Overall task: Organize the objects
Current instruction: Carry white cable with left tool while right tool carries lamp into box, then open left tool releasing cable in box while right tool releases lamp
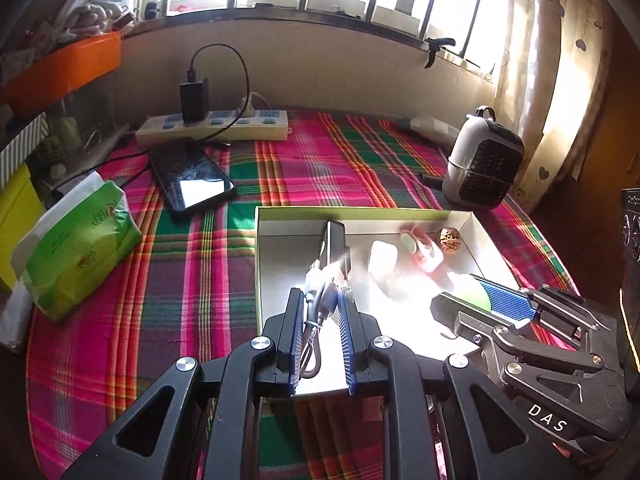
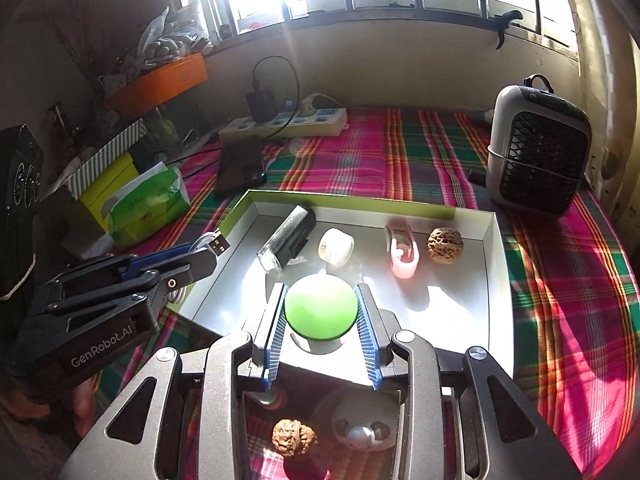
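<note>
the left fingers (image 1: 320, 300) are clenched on a coiled usb cable (image 1: 316, 312) over the near left edge of the white tray (image 2: 490, 240), while the right fingers (image 2: 321, 300) grasp a green ball (image 2: 320, 308) above the tray floor, near a walnut (image 2: 445, 245)

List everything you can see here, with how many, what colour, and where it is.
Box: one, white inside, green rim, on the cloth.
Walnut: two, brown, one in the box, one on the cloth nearer the camera.
Black cylinder: one, in the box.
White roll: one, in the box.
Pink item: one, in the box.
Tissue pack: one, green, left.
Phone: one, black, behind the box.
Power strip: one, white, by the wall.
Fan: one, grey, right.
Left gripper: shut on USB cable.
Right gripper: shut on green ball.
</note>
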Tool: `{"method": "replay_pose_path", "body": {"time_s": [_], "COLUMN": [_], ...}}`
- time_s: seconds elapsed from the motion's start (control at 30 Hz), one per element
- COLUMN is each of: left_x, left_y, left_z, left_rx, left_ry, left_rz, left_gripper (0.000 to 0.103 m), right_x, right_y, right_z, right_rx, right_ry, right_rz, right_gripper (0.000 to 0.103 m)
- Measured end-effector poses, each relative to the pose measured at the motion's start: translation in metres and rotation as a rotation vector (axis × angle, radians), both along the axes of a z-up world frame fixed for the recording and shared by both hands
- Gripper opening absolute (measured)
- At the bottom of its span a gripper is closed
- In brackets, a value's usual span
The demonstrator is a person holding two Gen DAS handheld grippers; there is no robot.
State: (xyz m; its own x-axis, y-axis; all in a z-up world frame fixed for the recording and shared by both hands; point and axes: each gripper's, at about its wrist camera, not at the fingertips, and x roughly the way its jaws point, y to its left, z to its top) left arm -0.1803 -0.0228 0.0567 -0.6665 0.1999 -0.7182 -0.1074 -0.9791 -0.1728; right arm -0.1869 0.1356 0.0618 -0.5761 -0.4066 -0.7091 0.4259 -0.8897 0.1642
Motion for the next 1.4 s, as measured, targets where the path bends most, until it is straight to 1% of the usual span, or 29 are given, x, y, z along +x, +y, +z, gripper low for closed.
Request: {"method": "replay_pose_path", "body": {"time_s": [0.37,0.6,1.07,1.4], "left_x": [-0.035,-0.052,-0.074,-0.076], "left_y": [0.005,0.006,0.007,0.011], "left_z": [-0.01,-0.018,-0.031,-0.033], "left_rx": [-0.025,-0.039,-0.057,-0.075], "left_ry": [-0.028,-0.048,-0.079,-0.075], "left_rz": [-0.001,0.01,0.017,0.0], "left_gripper": [0.015,0.015,0.015,0.016], "right_x": [-0.028,-0.037,-0.047,-0.046], "right_y": [-0.014,-0.02,-0.026,-0.03], "right_z": [-0.019,-0.029,-0.031,-0.032], "right_rx": [0.006,0.021,0.051,0.066], "right_ry": [-0.076,-0.097,-0.065,-0.04], "right_rz": [0.024,0.037,0.045,0.041], "right_gripper": [0.035,0.035,0.035,0.035]}}
